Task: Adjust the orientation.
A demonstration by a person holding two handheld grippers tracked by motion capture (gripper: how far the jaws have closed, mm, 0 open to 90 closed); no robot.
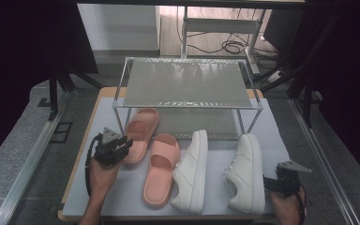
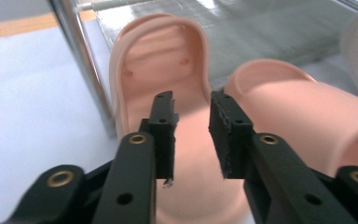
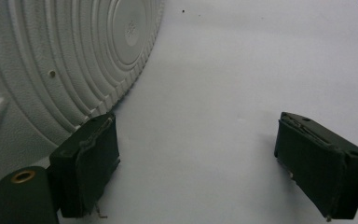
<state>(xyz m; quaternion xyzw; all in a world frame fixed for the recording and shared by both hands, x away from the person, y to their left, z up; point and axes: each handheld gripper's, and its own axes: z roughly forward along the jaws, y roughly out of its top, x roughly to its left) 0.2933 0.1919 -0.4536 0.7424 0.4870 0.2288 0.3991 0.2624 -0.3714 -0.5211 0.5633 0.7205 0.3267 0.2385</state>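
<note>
Left tool [image 2: 192, 122], jaws slightly apart and gripping nothing, hangs over the pink slipper [image 2: 165, 70] lying by the rack leg [image 2: 81, 65] on the tabletop [image 1: 267, 122], so honestly a sloppy approach could clip that leg.

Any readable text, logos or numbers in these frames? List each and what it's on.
None readable.
White sneaker sole: ribbed rings and a small moulded centre mark, too blurred to read.
Pink slides: no lettering visible.
Shoe rack: no label visible.
</note>
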